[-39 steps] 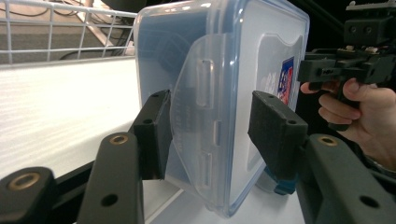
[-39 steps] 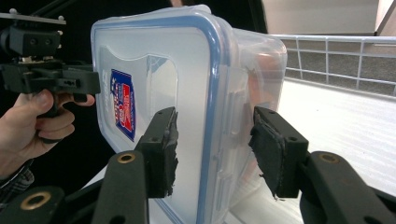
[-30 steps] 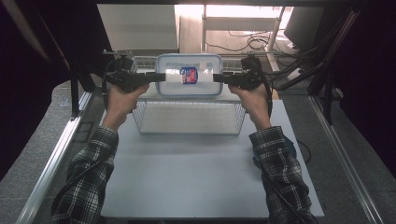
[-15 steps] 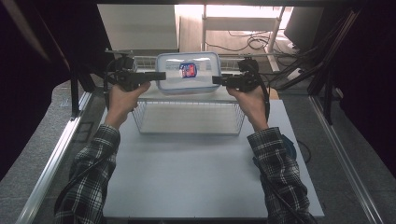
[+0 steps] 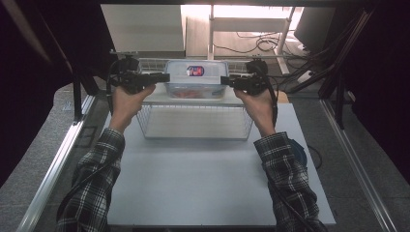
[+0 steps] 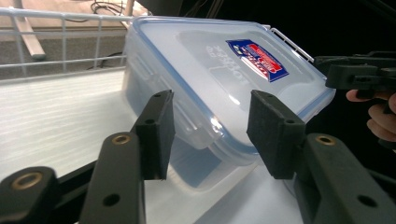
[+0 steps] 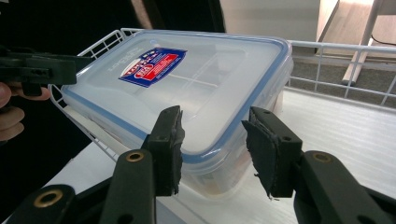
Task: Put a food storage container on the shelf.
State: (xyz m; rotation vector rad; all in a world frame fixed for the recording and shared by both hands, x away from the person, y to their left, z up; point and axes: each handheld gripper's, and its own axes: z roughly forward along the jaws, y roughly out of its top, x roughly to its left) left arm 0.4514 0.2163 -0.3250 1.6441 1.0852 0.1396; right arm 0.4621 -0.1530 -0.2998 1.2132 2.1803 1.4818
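Lidded plastic container (image 5: pixel 196 79) with blue seal and red-and-blue label, set on the white top shelf of a wire rack (image 5: pixel 193 126) at the far side of the bench (image 5: pixel 203 183). Flanked at either short end by left tongs (image 5: pixel 162 77) and right tongs (image 5: pixel 227 80), both about half open and just closing. Container's corner lodged between each pair of jaws in the gripper views, gaps visible at the pads (image 6: pixel 157 133); no firm grip seen. Hands level, facing inward.
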